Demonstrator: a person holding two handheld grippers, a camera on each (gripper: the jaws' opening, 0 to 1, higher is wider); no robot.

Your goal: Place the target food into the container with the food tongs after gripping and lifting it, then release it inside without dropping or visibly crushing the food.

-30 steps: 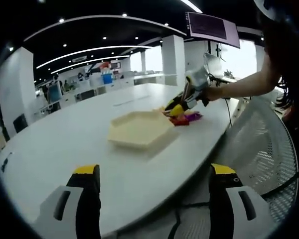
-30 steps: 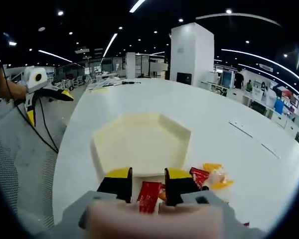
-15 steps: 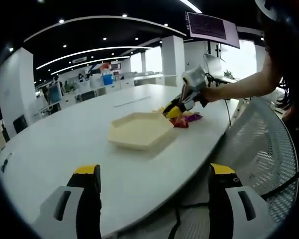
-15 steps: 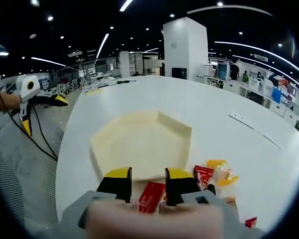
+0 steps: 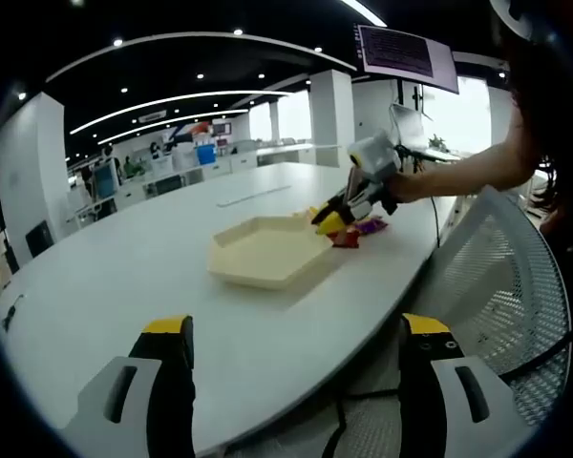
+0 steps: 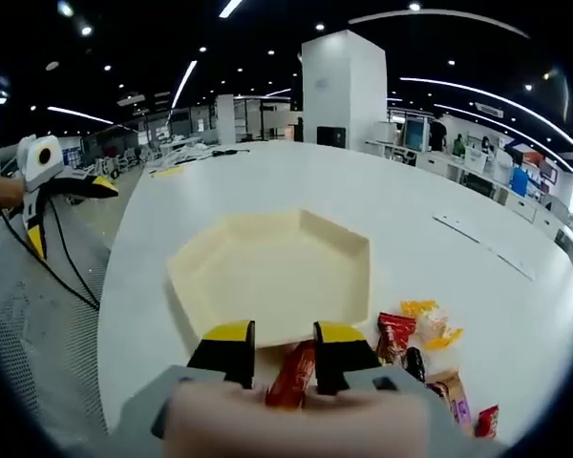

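Right gripper (image 6: 279, 348) clenched on red snack packet (image 6: 292, 374) at tray's (image 6: 267, 272) 6 o'clock edge; left gripper (image 5: 296, 329) released, over tabletop (image 5: 124, 277).

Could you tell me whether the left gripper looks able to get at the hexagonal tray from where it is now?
Probably yes. The left gripper is open with nothing between its jaws, and bare white table lies between it and the hexagonal tray, though it sits well back.
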